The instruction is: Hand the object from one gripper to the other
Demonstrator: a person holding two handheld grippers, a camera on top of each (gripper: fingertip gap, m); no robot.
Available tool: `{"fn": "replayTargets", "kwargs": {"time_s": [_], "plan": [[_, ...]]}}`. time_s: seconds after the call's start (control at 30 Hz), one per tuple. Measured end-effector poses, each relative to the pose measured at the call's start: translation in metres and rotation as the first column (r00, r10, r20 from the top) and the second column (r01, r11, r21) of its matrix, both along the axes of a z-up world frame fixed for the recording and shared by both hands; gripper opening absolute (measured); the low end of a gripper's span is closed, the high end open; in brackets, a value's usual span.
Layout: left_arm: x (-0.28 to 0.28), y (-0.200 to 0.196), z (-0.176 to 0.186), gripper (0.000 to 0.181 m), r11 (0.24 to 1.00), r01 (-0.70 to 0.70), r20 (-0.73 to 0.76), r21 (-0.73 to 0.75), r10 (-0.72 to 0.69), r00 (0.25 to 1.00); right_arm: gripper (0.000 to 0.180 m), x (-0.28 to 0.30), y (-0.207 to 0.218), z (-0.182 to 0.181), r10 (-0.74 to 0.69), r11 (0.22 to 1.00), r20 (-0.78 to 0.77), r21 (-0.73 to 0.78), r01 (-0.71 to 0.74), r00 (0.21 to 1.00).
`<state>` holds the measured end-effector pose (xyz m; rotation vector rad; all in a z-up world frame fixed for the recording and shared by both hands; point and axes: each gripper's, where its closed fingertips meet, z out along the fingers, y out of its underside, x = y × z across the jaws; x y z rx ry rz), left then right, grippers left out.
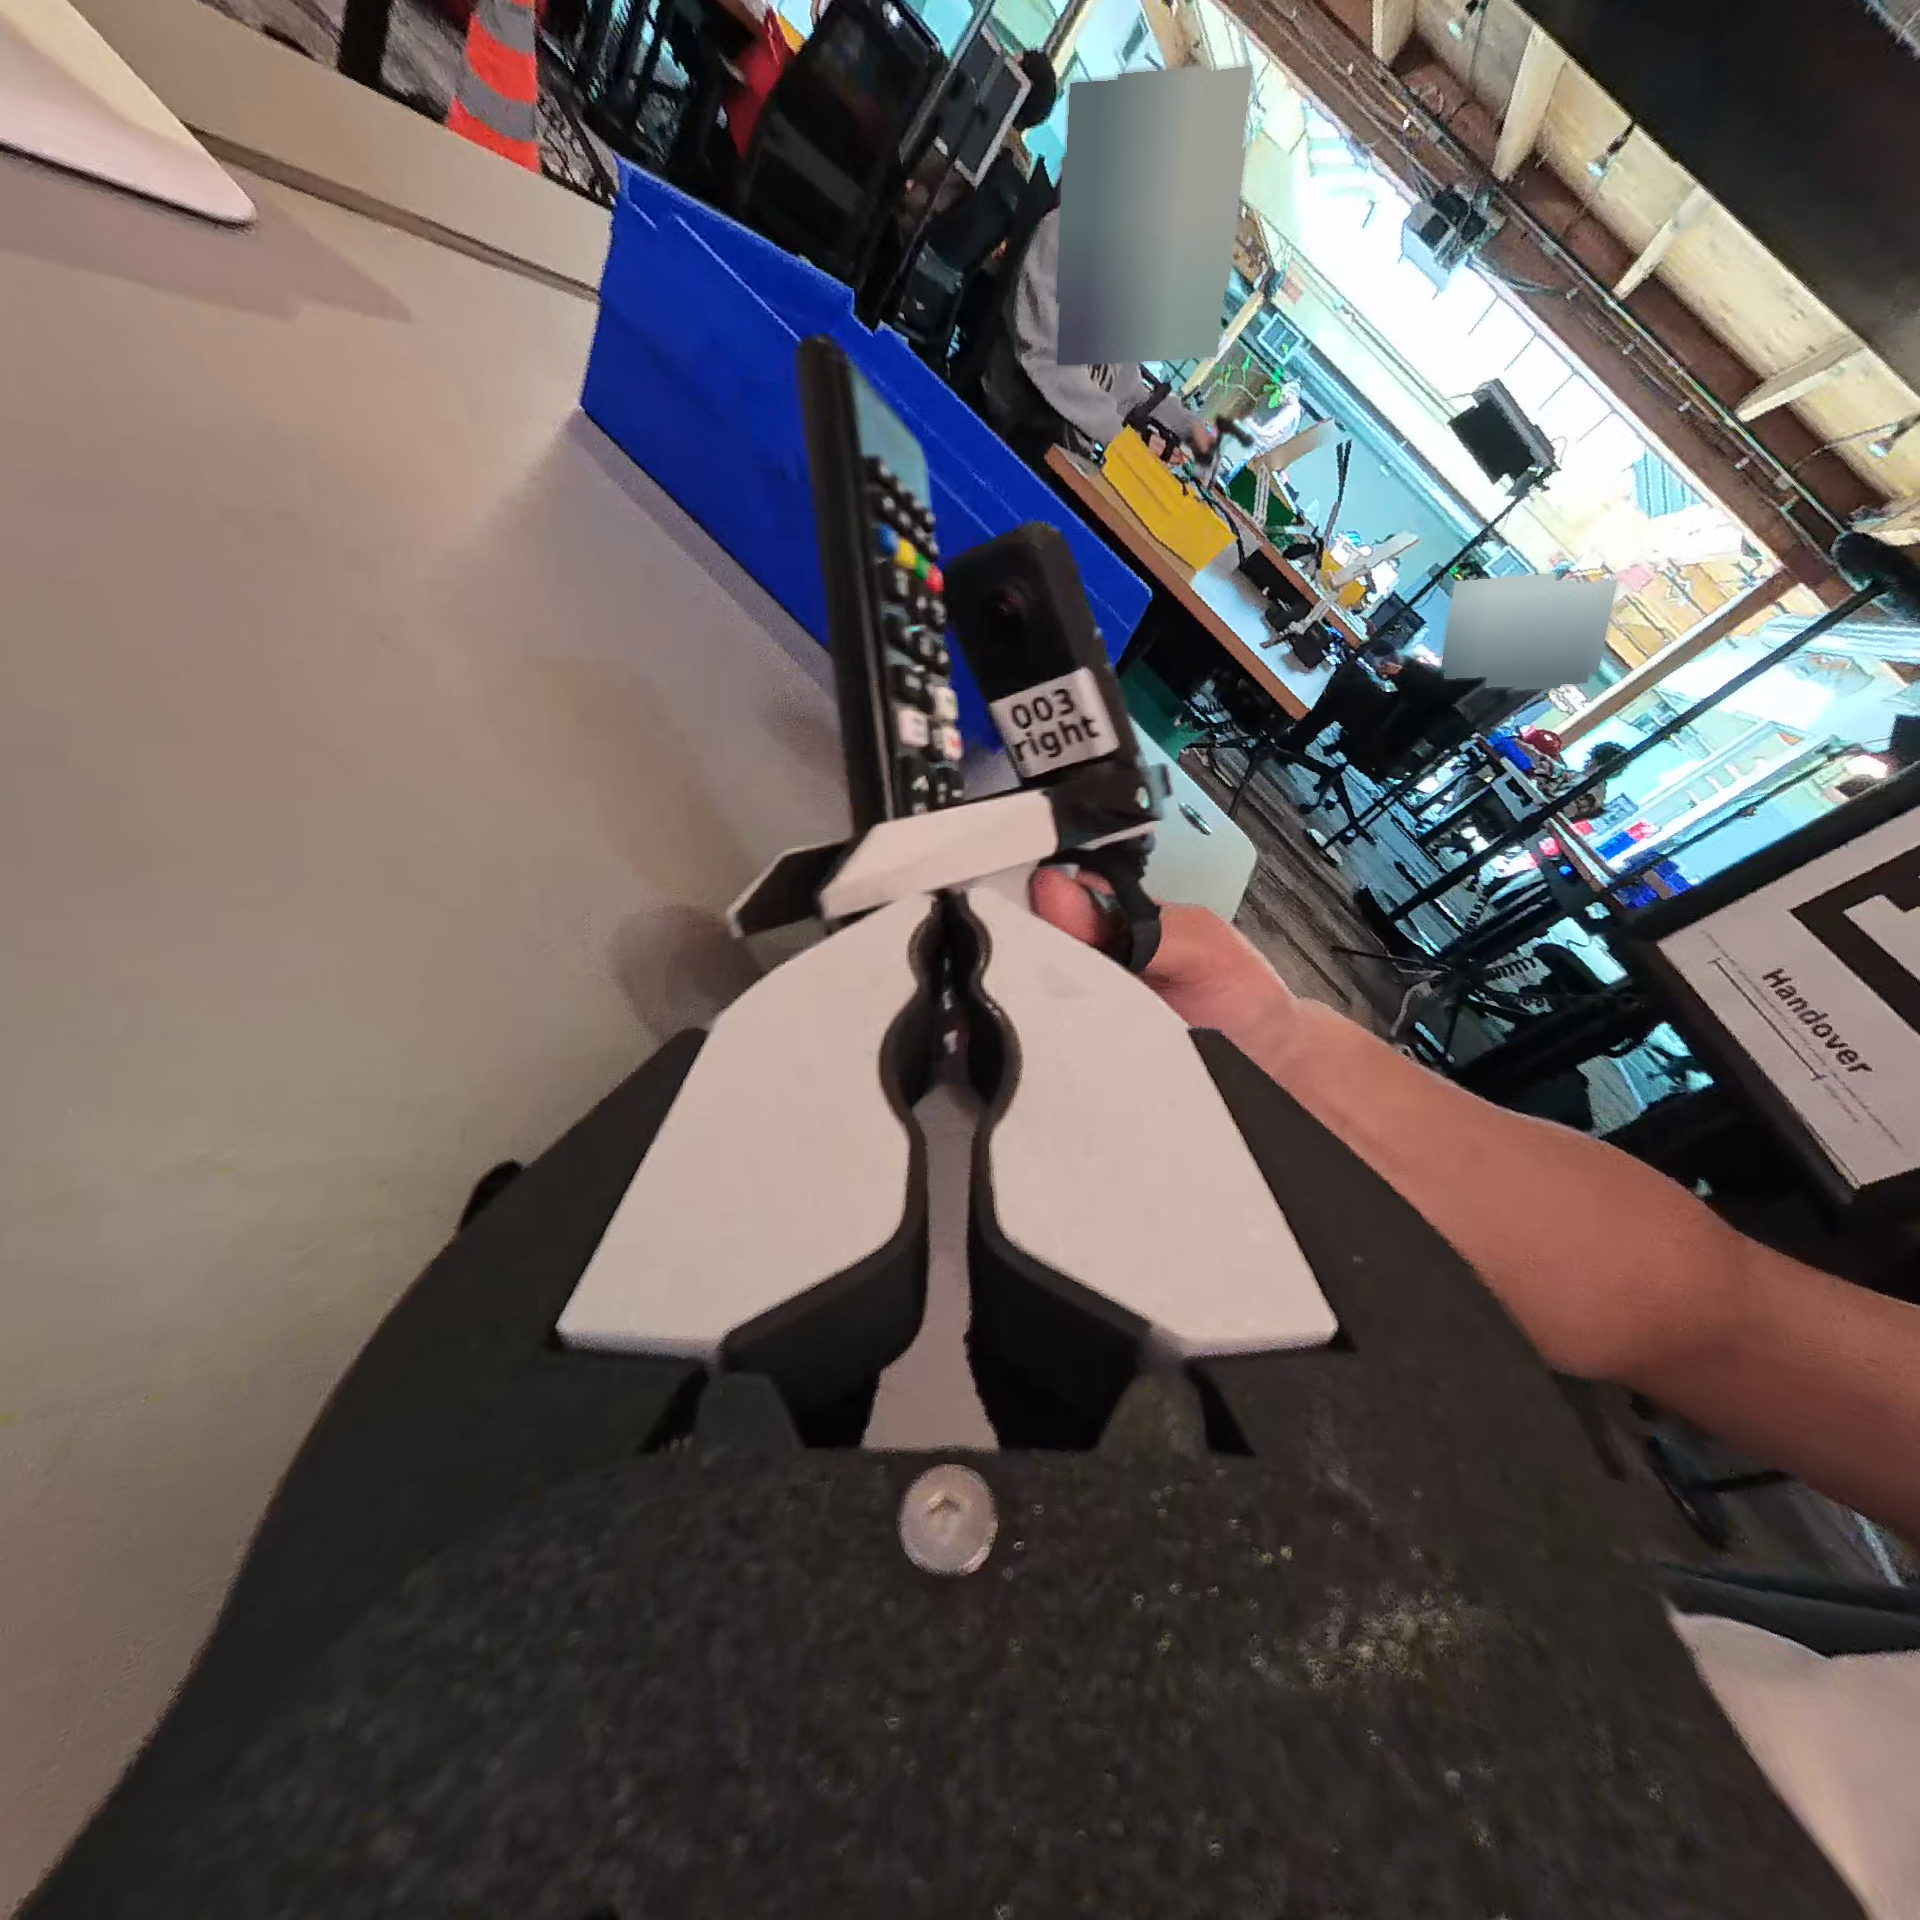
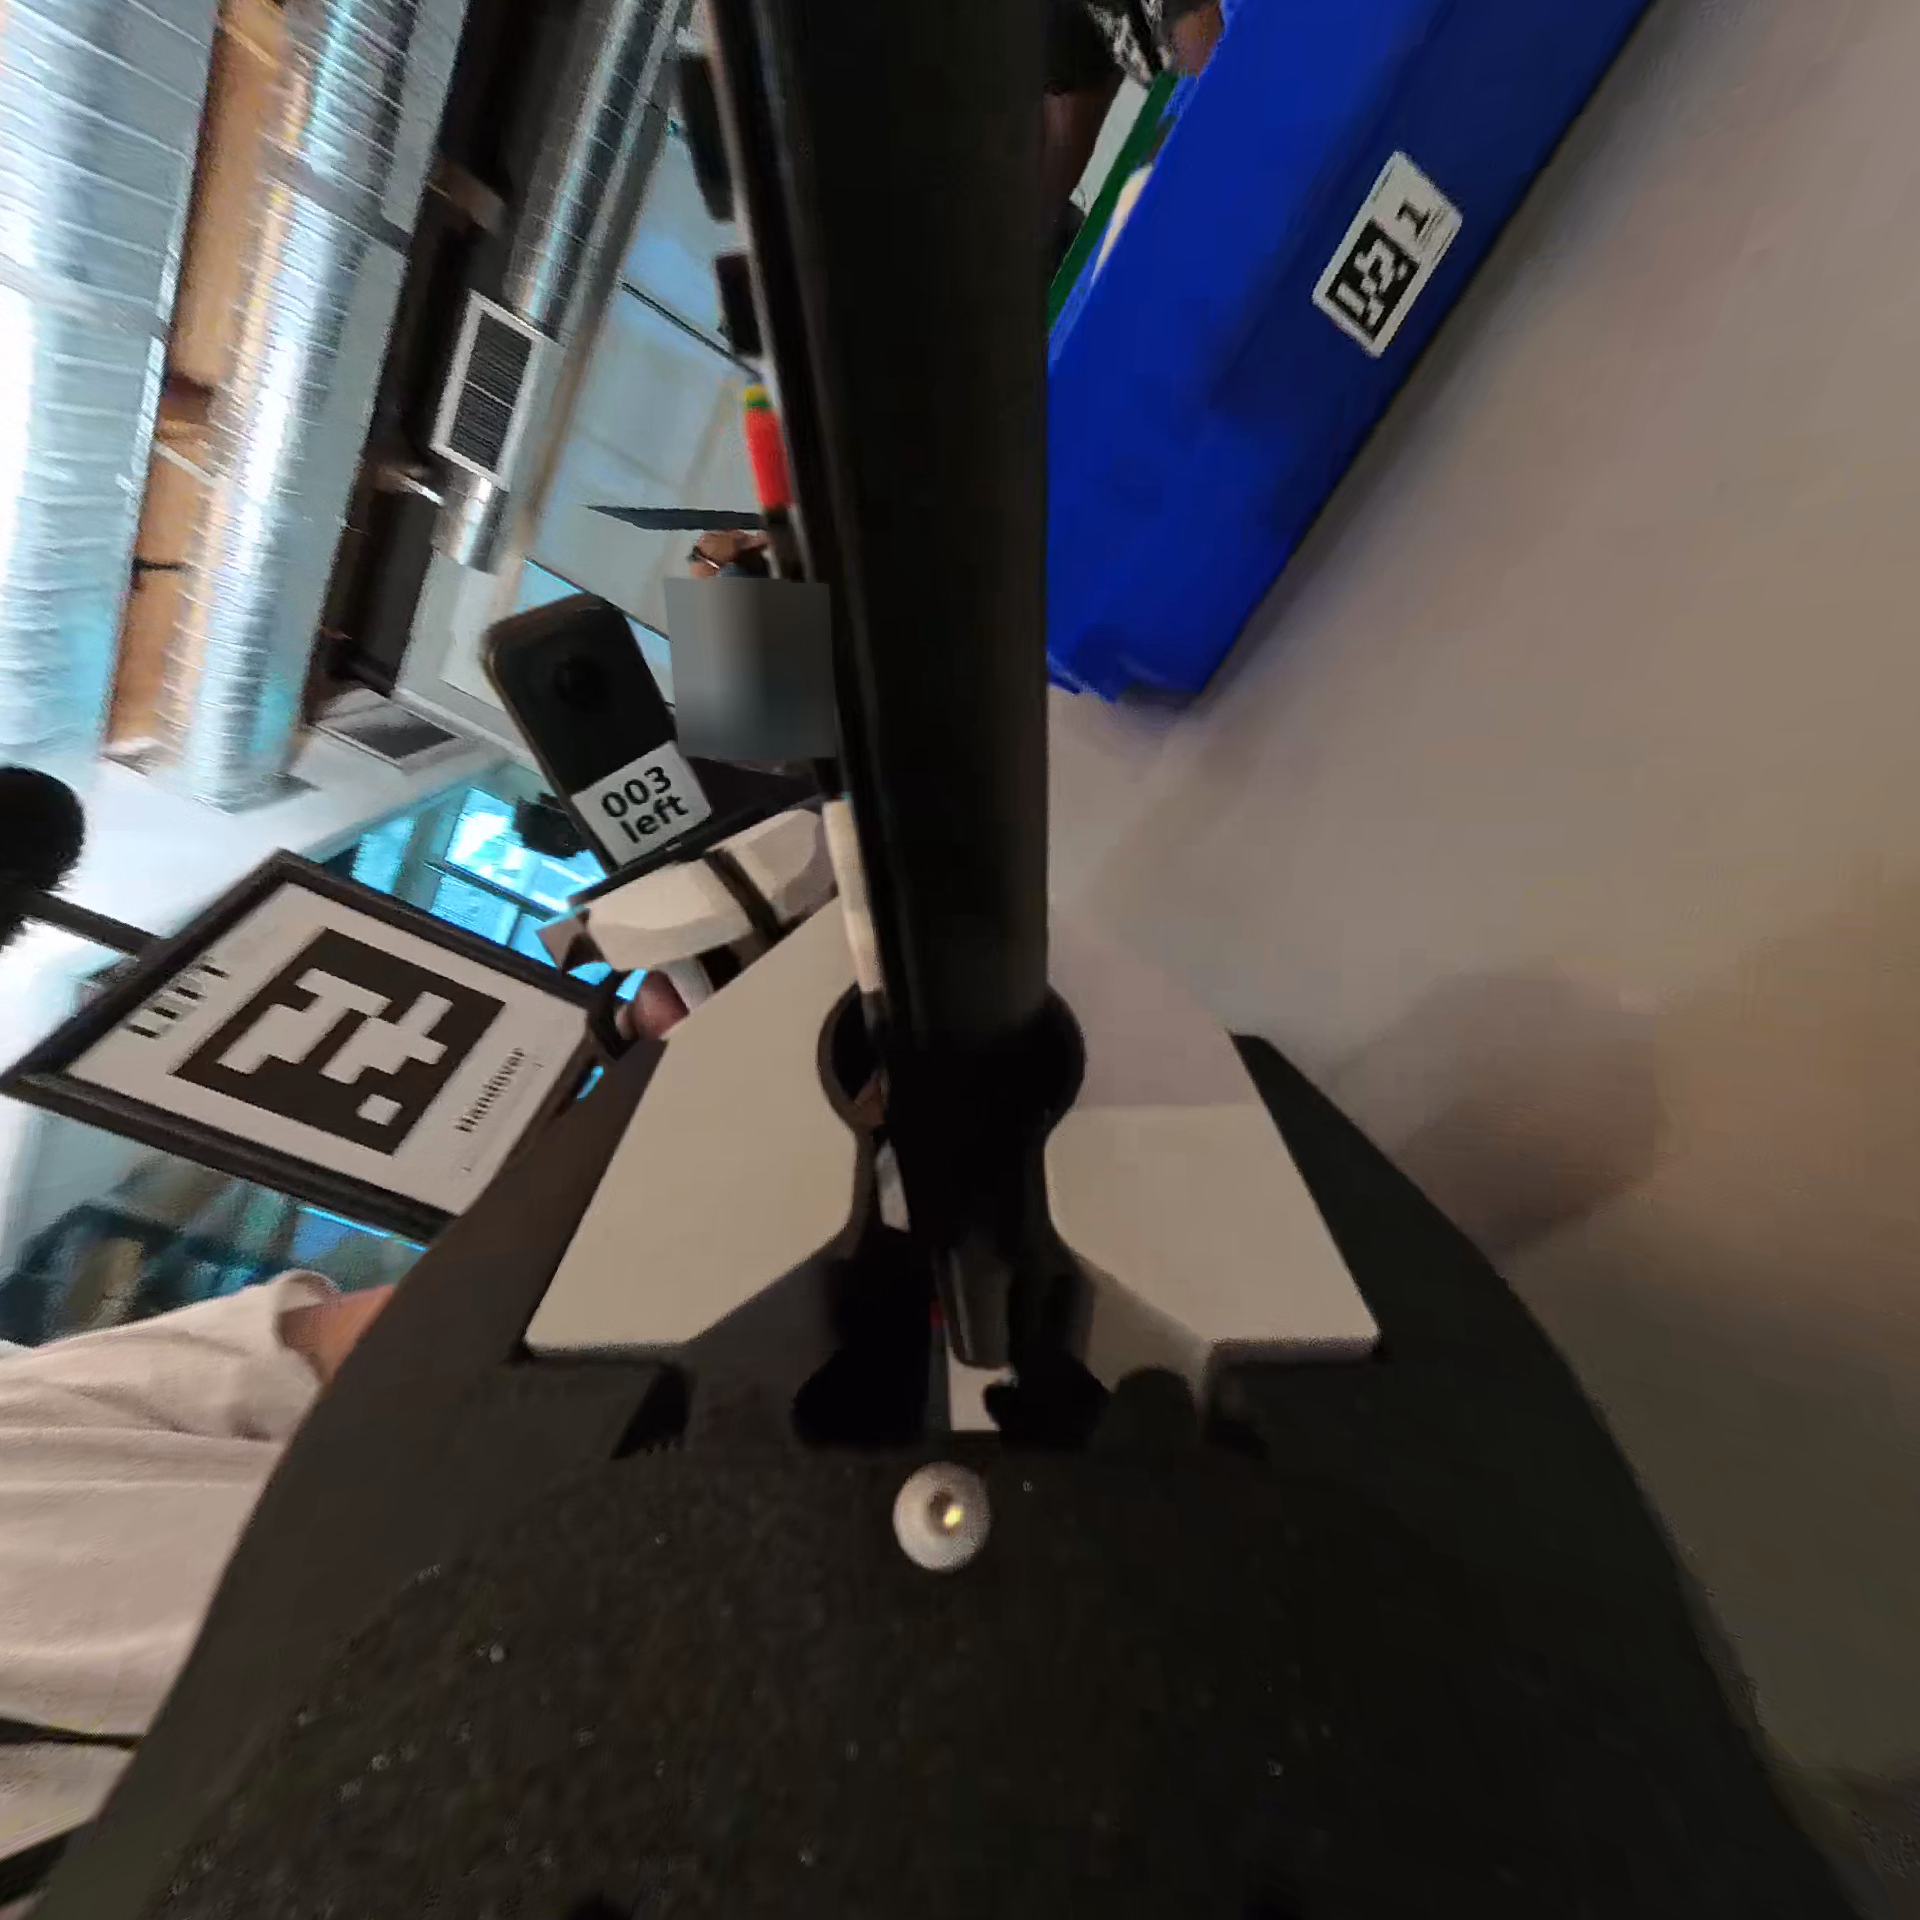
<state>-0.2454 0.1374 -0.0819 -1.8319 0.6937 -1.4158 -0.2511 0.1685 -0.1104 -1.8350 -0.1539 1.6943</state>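
Remote control (image 1: pixel 883 613) stands upright above the worktop (image 1: pixel 312 727), long axis crosswise to the left tongs (image 1: pixel 948 940) and in line with the right tongs (image 2: pixel 951 1049). Both tongs are closed on its lower end, touching each other there. Judged mid-handover: either could release. Blue bin (image 1: pixel 727 374) sits behind, apart.

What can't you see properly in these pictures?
- Left wrist view: the bottom end of the remote, covered by the fingers of the right gripper and the left gripper.
- Right wrist view: the remote's buttons, turned away from the camera, and its far end, cut off by the top edge.
- Both views: the inside of the blue bin, hidden by its own wall.
- Right wrist view: the room behind, too blurred.
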Motion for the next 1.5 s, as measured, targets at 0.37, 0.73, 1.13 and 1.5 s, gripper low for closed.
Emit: {"fn": "replayTargets", "kwargs": {"time_s": [0.37,0.73,1.13,1.5], "plan": [[-0.007,-0.007,0.014,0.065,0.975,0.178,0.084,0.129,-0.190,0.978,0.019,-0.021,-0.071,-0.015,0.165,0.816,0.612,0.356,-0.456,0.773],[-0.023,-0.060,0.009,0.081,0.825,0.551,-0.204,0.124,-0.523,0.828,0.020,-0.019,-0.106,-0.053,0.365,0.741,0.798,0.063,-0.669,0.480],[-0.022,-0.077,-0.021,0.024,0.772,0.634,-0.361,0.048,-0.579,0.732,0.021,0.008,-0.122,-0.055,0.417,0.693,0.862,-0.097,-0.715,0.288],[-0.029,-0.083,-0.047,0.024,0.714,0.697,-0.528,0.070,-0.566,0.633,0.024,0.012,-0.121,-0.069,0.371,0.663,0.903,-0.094,-0.743,0.216]]}}
